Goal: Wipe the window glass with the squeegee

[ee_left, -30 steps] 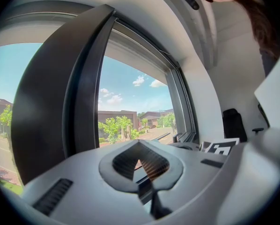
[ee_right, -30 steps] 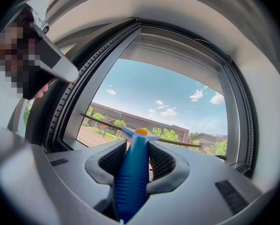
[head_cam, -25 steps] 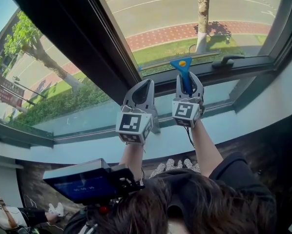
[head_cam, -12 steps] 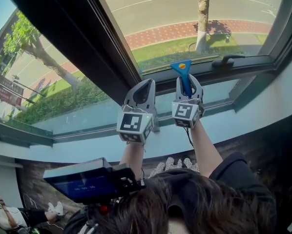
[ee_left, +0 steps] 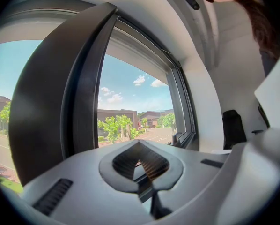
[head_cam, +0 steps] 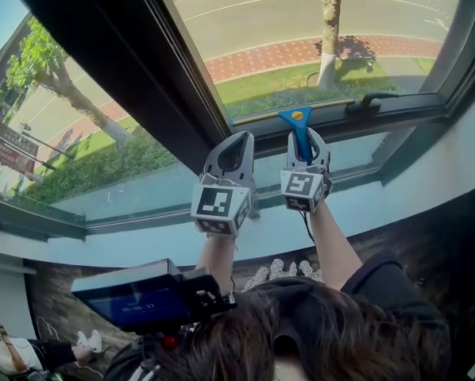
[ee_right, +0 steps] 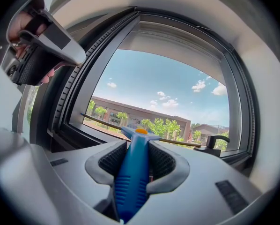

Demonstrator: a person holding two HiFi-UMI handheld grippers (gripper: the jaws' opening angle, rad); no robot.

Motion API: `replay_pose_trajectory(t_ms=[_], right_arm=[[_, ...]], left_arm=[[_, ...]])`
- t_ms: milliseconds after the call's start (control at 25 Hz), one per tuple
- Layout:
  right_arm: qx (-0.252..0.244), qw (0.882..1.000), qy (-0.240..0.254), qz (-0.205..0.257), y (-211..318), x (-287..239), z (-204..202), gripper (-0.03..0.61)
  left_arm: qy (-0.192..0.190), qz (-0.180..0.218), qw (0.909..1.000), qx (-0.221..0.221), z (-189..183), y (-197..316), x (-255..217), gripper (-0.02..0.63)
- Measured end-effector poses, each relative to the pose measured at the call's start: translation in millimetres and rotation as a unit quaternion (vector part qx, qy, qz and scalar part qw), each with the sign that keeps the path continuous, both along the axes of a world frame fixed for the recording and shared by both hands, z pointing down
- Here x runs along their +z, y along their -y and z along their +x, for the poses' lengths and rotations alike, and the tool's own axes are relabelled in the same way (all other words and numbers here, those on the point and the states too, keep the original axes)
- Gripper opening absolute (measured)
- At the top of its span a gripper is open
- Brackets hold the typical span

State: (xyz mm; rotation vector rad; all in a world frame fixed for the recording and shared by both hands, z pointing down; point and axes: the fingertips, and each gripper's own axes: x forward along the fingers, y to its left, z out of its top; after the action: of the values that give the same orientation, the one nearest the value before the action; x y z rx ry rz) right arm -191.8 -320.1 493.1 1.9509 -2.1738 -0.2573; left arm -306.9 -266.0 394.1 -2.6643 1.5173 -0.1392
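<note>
My right gripper (head_cam: 305, 139) is shut on the blue squeegee handle (head_cam: 301, 137), which has an orange dot near its head. The thin blade (head_cam: 261, 117) lies across the bottom of the window glass (head_cam: 301, 22), close to the lower frame. In the right gripper view the handle (ee_right: 133, 172) sits between the pads of the right gripper (ee_right: 139, 144), and the blade (ee_right: 177, 142) runs along the pane's lower edge. My left gripper (head_cam: 236, 143) is shut on nothing, held up beside the right one near the dark mullion (head_cam: 142, 62). The left gripper view shows the left gripper (ee_left: 139, 144) pointing at the frame.
A black window handle (head_cam: 372, 99) sits on the lower frame just right of the blade, also seen as the window handle (ee_right: 215, 142). A pale sill (head_cam: 396, 185) runs below the frame. A device with a blue screen (head_cam: 134, 296) hangs near my head.
The right gripper and squeegee have slid a little down the glass toward the lower frame. The left gripper has barely moved.
</note>
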Motion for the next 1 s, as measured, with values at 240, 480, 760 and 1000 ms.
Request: replay_pose_trajectory(t_ms=[240,480,760,1000], right_arm=[[0.000,1.000,-0.008,-0.004,0,0,2,0.143],[0.005,0.999,-0.033,-0.019,4,7,3,0.143],[0.007,0.999,-0.045,-0.022,8,11,3,0.143],[0.008,0.998,-0.046,-0.033,12,15,2,0.143]], left_arm=[[-0.003,-0.001,1.0000,0.001,1,0,-1,0.001],[-0.006,-0.001,1.0000,0.001,0,0,-2,0.001],[-0.014,0.004,0.9999,-0.003,-4,2,-3,0.001],[-0.022,0.009,0.9997,-0.003,-7,1,-6,0.001]])
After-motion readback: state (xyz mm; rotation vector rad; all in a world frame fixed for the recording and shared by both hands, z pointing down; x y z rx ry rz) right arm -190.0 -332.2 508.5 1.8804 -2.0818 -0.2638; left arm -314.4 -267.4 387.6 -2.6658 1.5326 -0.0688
